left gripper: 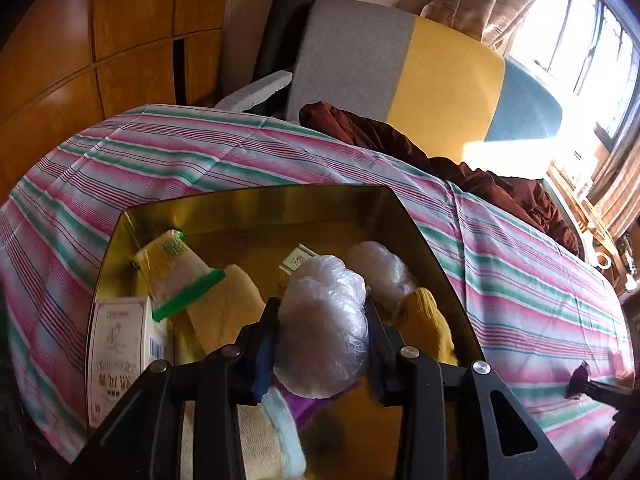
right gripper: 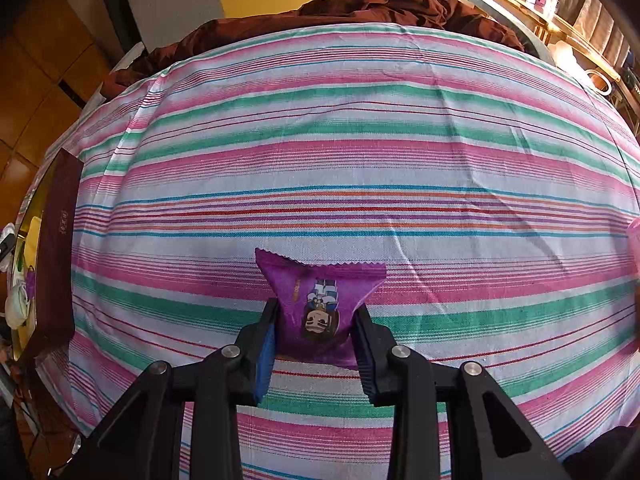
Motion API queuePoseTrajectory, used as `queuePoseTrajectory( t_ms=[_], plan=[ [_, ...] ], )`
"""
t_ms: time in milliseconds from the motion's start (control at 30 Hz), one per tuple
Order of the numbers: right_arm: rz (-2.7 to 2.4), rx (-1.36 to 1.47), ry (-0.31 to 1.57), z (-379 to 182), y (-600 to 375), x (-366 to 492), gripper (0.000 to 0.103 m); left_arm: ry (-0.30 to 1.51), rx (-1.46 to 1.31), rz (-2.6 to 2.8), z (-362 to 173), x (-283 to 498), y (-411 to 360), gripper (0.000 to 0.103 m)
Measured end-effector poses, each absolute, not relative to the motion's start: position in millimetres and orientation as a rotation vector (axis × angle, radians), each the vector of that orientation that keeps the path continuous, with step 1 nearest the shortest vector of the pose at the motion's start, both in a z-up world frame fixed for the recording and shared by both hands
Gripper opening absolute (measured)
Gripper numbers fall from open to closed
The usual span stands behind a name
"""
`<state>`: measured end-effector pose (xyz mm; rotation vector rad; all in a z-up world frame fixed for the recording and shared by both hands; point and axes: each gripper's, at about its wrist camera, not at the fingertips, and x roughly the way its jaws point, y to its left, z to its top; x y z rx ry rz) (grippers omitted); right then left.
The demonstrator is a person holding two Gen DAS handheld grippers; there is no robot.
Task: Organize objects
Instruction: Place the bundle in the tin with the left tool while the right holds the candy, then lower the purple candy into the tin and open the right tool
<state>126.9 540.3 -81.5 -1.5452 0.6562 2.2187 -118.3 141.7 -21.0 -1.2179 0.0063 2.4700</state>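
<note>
My left jaws are clamped on a crumpled wad of clear plastic wrap, which sits pinched between the two pads above a gold-lined, angular open box. A second, similar clear plastic bundle lies in the box just beyond the one I hold. To its left in the box are a yellow packet with a green seal strip, a cream folded cloth and a white printed carton standing against the near left wall. A small pale carton peeks out behind the wad; I cannot read its label. A bit of purple wrapper shows under my left jaws.

My right jaws are shut on a purple snack packet with a cartoon figure, its crimped far edge fanning out past the pads, just above the pink, green and white striped bedsheet. The box appears at the far left of that view, its dark maroon outer wall resting on the sheet, well apart from the packet. A rumpled dark brown blanket lies at the bed's far end.
</note>
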Motion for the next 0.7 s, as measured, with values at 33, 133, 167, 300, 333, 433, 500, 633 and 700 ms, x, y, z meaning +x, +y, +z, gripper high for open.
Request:
queuePoseTrajectory(
  t_ms=[33, 133, 167, 300, 333, 433, 500, 633, 700],
  plan=[
    [2.219, -1.545, 0.657, -82, 540, 127, 0.034, -0.001, -1.237, 2.489, -21, -127, 143, 0.04],
    [2.219, -1.546, 0.656, -82, 540, 126, 0.034, -0.04, -1.245, 2.528, -21, -147, 141, 0.057],
    [2.219, -1.545, 0.657, -82, 540, 127, 0.034, -0.044, -1.244, 2.544, -21, -150, 140, 0.064],
    [2.218, -1.547, 0.65, -82, 540, 126, 0.034, -0.054, -1.243, 2.563, -20, -147, 132, 0.067],
    [2.217, -1.55, 0.644, -82, 540, 126, 0.034, -0.053, -1.242, 2.561, -20, -144, 131, 0.067],
    [2.216, -1.555, 0.624, -83, 538, 125, 0.034, -0.019, -1.226, 2.564, -22, -125, 125, 0.067],
    [2.216, -1.557, 0.614, -83, 537, 124, 0.034, -0.003, -1.204, 2.57, -22, -110, 121, 0.067],
    [2.214, -1.571, 0.566, -83, 531, 121, 0.034, 0.041, -1.165, 2.57, -20, -83, 118, 0.067],
    [2.218, -1.586, 0.539, -84, 525, 118, 0.034, 0.059, -1.147, 2.571, -18, -73, 117, 0.067]
  ],
)
